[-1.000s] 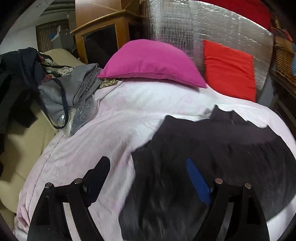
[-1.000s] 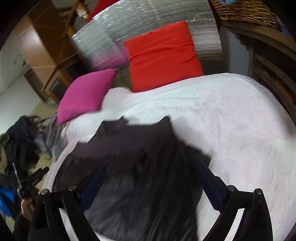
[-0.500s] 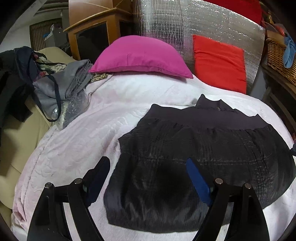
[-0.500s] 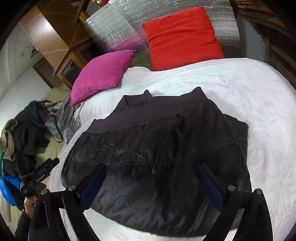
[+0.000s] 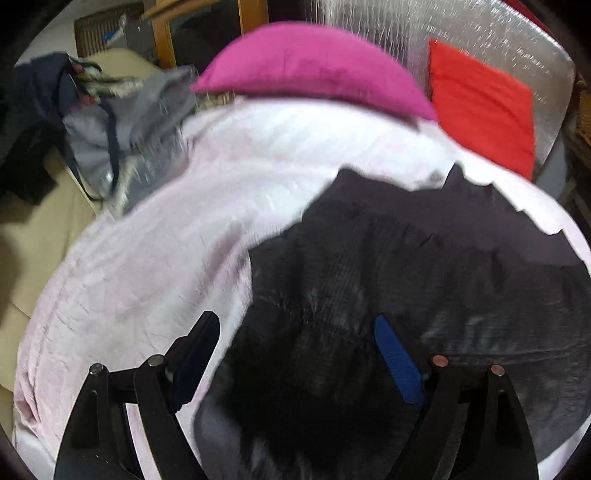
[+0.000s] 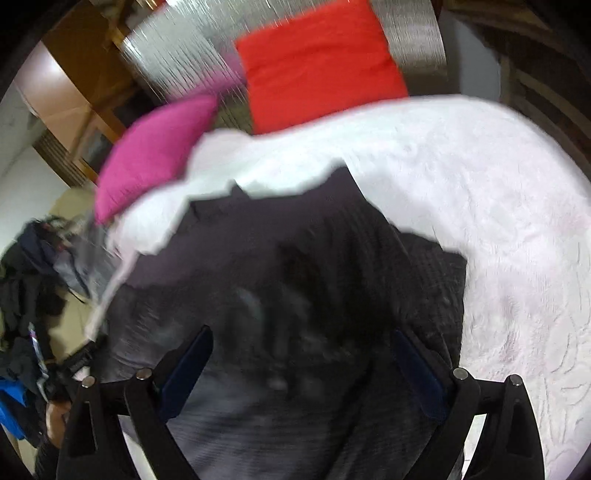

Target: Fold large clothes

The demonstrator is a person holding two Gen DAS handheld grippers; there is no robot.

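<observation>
R view only – hand [image 6: 55,413] beside jacket [image 6: 295,295].

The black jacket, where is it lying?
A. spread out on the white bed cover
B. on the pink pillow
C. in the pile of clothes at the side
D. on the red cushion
A: the black jacket lies spread on the white bed cover, apart from the pink pillow and red cushion behind it.

A black quilted garment [image 5: 424,295] of faintly shiny cloth lies on the pale pink bedspread [image 5: 147,277], matt and crinkled. At the upper frame, matt cloth magenta [image 5: 314,70] and red cushions [image 5: 484,107] meet glossy silver foil sheeting [image 5: 480,33].
</observation>
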